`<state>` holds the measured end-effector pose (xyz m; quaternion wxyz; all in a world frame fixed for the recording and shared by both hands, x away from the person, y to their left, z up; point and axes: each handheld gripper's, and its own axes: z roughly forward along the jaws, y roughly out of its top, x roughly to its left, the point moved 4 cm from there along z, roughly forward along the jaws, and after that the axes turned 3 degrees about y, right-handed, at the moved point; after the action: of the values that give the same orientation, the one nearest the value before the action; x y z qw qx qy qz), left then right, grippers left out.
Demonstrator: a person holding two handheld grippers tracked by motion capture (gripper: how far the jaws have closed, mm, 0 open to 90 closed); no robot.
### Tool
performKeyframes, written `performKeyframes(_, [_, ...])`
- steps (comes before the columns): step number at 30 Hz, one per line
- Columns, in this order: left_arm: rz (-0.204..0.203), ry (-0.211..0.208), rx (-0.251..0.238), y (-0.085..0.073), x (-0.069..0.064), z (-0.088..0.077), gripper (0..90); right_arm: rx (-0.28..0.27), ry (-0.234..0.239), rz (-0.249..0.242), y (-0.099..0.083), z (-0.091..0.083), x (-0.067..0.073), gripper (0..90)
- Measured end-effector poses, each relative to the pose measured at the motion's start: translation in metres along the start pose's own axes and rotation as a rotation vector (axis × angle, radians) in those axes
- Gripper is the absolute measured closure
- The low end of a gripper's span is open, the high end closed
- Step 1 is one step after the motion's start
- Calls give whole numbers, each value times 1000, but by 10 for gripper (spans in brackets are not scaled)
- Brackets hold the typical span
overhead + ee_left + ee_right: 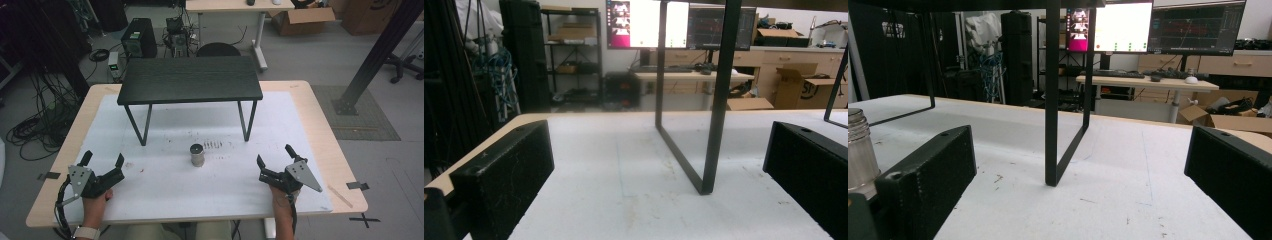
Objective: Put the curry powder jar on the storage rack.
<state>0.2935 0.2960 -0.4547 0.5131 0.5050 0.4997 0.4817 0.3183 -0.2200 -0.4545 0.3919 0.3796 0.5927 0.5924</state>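
we are holding the left gripper [102,161] and the right gripper [274,153] low over the white mat [165,192], both with jaws spread wide and nothing between them. the can [197,155] is standing upright mid-mat, between the two grippers and well apart from each, just in front of the black shelf [190,80]. the likeliest slip, we are judging, is knocking the can over: it is tall and narrow, so a jaw coming in from the side and striking it high could tip it and send it rolling. a second risk is catching a shelf leg [248,122], which is standing near the can's far side. open room is lying to the near side and to both flanks; the table edge [200,220] is sitting close behind our hands.
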Motion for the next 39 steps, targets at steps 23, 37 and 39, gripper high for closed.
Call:
performKeyframes(23, [2, 2, 6, 0, 0, 1, 2, -2, -1, 4, 0, 0, 0, 0])
performKeyframes(37, [1, 3, 6, 0, 0, 1, 2, 6, 10, 5, 10, -2, -2, 0])
performKeyframes(39, [0, 3, 5, 0, 0, 1, 2, 6, 12, 7, 10, -2, -1, 0])
